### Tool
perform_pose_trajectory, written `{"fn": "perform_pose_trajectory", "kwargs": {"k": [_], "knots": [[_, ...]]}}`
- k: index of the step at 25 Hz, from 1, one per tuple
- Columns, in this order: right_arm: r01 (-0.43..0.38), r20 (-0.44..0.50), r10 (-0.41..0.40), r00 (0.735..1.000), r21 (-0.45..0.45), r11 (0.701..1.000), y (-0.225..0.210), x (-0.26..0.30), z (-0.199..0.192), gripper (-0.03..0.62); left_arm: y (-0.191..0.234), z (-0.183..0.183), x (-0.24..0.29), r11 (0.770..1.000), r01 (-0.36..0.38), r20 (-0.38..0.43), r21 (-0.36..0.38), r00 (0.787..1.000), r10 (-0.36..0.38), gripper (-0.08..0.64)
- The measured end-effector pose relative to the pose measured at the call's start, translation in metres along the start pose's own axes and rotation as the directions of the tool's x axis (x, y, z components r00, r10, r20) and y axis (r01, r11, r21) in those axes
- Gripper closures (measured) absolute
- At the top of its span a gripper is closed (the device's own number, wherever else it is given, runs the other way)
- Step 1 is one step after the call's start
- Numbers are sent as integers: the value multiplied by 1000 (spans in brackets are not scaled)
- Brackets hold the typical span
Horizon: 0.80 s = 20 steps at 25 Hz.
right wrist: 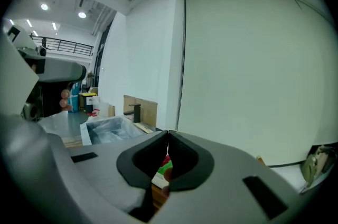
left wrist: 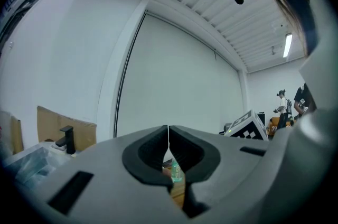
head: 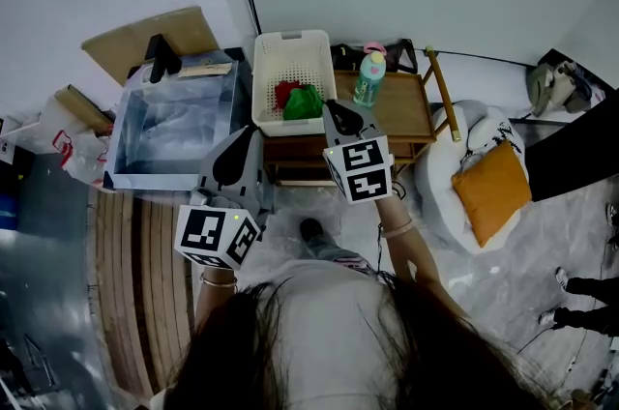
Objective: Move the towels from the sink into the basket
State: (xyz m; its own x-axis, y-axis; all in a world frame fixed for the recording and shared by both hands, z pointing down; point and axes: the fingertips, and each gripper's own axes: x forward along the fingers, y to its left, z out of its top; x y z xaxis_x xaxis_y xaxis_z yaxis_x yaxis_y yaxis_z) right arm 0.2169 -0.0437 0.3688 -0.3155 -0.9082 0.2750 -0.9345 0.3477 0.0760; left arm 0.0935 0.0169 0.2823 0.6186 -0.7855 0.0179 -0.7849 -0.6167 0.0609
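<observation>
A white basket (head: 290, 70) stands on a wooden table (head: 411, 113), holding a red towel (head: 283, 92) and a green towel (head: 305, 102). To its left is a steel sink (head: 174, 123) with a black faucet (head: 160, 56); I see no towel in it. My left gripper (head: 250, 131) hovers between sink and basket, shut and empty; its tips meet (left wrist: 168, 136). My right gripper (head: 335, 109) hangs just right of the basket, also shut with nothing in it (right wrist: 168, 138). In the right gripper view the towels (right wrist: 165, 167) show below the jaws and the sink (right wrist: 111, 130) lies left.
A green bottle (head: 368, 79) stands on the table right of the basket. An orange cushion (head: 491, 186) lies on a white seat at the right. Cardboard (head: 145, 36) leans behind the sink. A person (left wrist: 281, 104) stands far right, and feet (head: 580, 287) show nearby.
</observation>
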Motion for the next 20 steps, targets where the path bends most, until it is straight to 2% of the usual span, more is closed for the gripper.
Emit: {"fn": "perform_pose_trajectory", "kwargs": {"k": [9,20], "knots": [[18,76,-17,997,-10,1000,20,-47,27,566,-10,8,-36,1000,-17,30,-1,999,17,550],[38,128,-37,991,-8,999,42,-101,36,566,-29,7,-76,1000,-21,44,-15,999,22,550]]}}
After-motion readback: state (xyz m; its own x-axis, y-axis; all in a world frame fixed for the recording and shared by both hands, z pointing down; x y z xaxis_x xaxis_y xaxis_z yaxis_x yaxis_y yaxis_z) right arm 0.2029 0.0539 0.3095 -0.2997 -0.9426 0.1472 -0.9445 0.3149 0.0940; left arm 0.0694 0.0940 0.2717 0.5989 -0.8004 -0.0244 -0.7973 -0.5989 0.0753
